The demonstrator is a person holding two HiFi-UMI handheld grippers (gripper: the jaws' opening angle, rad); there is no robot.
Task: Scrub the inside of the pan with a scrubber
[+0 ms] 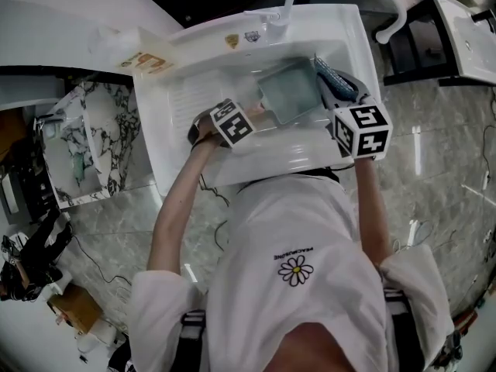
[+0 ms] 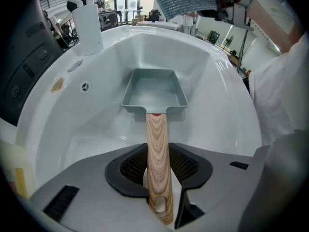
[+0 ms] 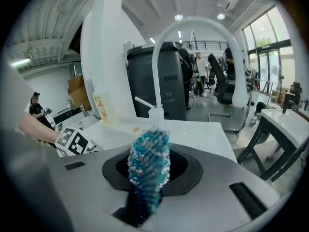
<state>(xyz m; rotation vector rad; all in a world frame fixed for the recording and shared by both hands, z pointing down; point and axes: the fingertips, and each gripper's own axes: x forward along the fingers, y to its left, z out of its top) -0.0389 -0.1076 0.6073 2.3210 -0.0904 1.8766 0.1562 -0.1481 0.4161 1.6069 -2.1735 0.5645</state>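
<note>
A pale grey-green rectangular pan (image 1: 287, 91) with a wooden handle (image 2: 158, 144) lies in the white sink (image 1: 194, 153). In the left gripper view the pan (image 2: 154, 88) points away from me, and its inside looks bare. My left gripper (image 2: 158, 166) is shut on the wooden handle, both pads pressed against it. The left gripper (image 1: 232, 122) sits at the pan's near left corner. My right gripper (image 1: 360, 130) hovers over the sink's right rim, shut on a blue mesh scrubber (image 3: 148, 163). The scrubber (image 1: 335, 80) hangs beside the pan's right edge, above it.
A white arched faucet (image 3: 193, 23) rises at the far end of the sink, with a small white pump bottle (image 3: 155, 115) near it. A yellow-labelled packet (image 1: 147, 60) lies on the counter's far left corner. A marbled bin (image 1: 85, 142) stands left of the sink.
</note>
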